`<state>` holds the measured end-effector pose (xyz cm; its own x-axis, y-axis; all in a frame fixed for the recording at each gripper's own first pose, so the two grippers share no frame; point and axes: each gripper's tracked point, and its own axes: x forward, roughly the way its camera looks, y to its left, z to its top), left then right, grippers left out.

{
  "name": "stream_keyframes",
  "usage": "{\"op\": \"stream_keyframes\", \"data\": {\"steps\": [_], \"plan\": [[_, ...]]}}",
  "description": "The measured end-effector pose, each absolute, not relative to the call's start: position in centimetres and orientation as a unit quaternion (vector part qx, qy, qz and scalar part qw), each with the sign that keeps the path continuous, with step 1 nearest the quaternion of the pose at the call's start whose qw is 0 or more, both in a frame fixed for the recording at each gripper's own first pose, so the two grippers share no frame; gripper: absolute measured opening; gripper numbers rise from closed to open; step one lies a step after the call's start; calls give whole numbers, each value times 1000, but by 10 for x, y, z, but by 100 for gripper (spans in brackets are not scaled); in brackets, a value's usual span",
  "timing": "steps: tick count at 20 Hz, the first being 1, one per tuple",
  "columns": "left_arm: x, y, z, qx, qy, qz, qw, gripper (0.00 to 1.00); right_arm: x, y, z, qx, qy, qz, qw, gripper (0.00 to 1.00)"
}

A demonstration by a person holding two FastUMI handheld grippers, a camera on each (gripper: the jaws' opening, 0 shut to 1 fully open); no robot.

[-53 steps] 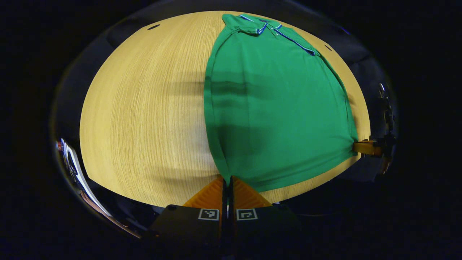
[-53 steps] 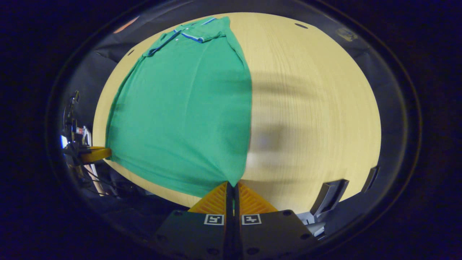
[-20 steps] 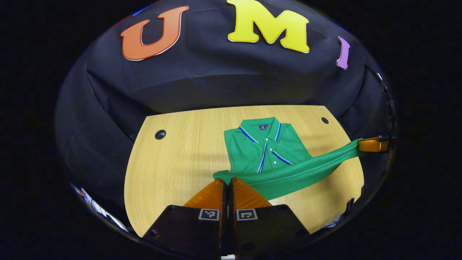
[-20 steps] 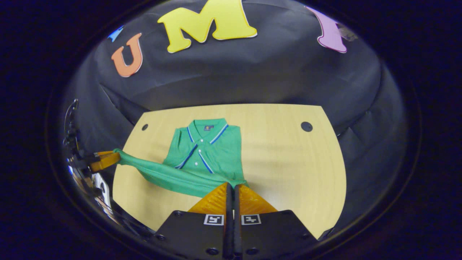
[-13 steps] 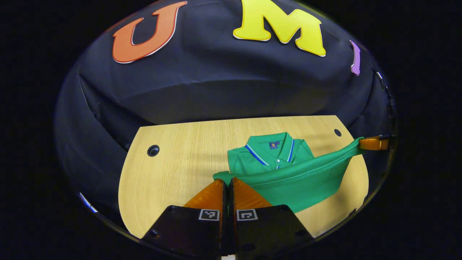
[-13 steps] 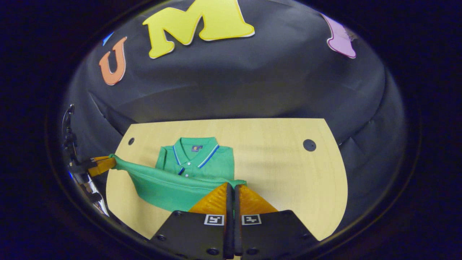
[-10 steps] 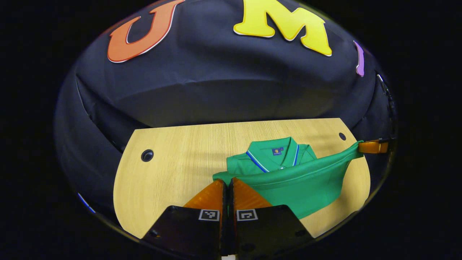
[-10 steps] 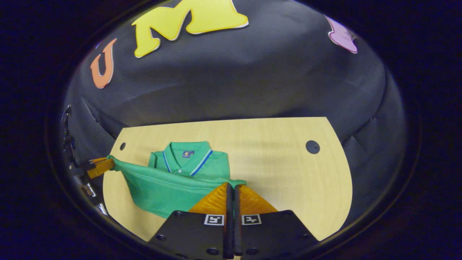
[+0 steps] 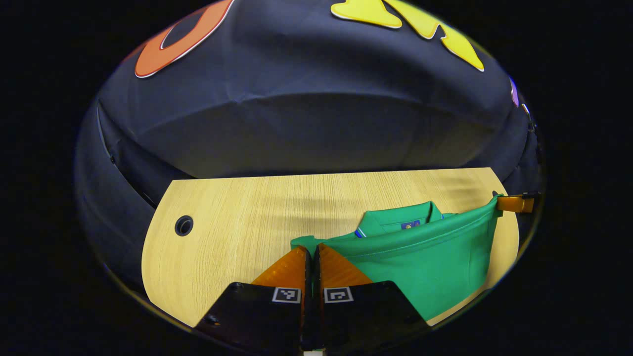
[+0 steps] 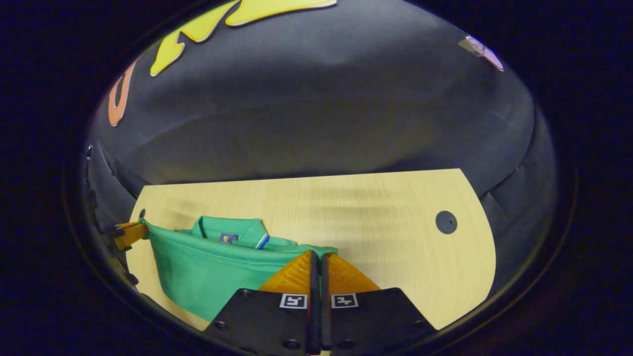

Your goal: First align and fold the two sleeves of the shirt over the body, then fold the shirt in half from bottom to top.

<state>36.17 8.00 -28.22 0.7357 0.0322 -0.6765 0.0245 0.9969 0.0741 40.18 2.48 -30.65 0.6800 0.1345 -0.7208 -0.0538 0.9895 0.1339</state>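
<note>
The green shirt (image 9: 430, 257) lies on the pale wood counter (image 9: 237, 222), and its bottom hem is lifted and carried over the body toward the collar. In the left gripper view, the left gripper (image 9: 311, 257) sits at the bottom centre with its two fingers pressed together on one corner of the hem, a small bunch of green cloth showing just above the tips. From there the hem runs as a taut edge up and to the right, where the right gripper (image 9: 514, 203) pinches the other corner near the counter's edge. Behind that edge the collar (image 9: 395, 220) peeks out, with a blue and white stripe at its left and a small label inside. Below the edge the lifted fabric hangs as a smooth green panel down to the counter.

In the right gripper view, the right gripper (image 10: 316, 262) is likewise at the bottom centre, fingers closed on its corner of the shirt (image 10: 207, 277). The hem stretches left to the left gripper (image 10: 129, 234), which grips the far corner near the counter's (image 10: 376, 222) left edge. The collar (image 10: 227, 228) shows just above the stretched hem.

A round dark hole (image 9: 184, 225) sits in the counter near its left end in the left gripper view, and another hole (image 10: 446, 222) near the right end in the right gripper view. Black cloth (image 9: 306, 123) forms the wall behind the counter.
</note>
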Motion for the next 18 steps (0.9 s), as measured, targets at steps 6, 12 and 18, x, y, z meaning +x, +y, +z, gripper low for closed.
{"op": "stream_keyframes", "data": {"steps": [6, 12, 18], "plan": [[378, 83, -319, 70, 382, 17, 921, 3, 426, 31, -354, 28, 412, 41, 910, 3], [383, 82, -310, 58, 363, 13, 930, 22, 428, 30, -350, 56, 406, 32, 912, 10], [358, 77, -258, 4, 326, 15, 945, 100, 405, 25, -278, 47, 339, 39, 939, 60]]}}
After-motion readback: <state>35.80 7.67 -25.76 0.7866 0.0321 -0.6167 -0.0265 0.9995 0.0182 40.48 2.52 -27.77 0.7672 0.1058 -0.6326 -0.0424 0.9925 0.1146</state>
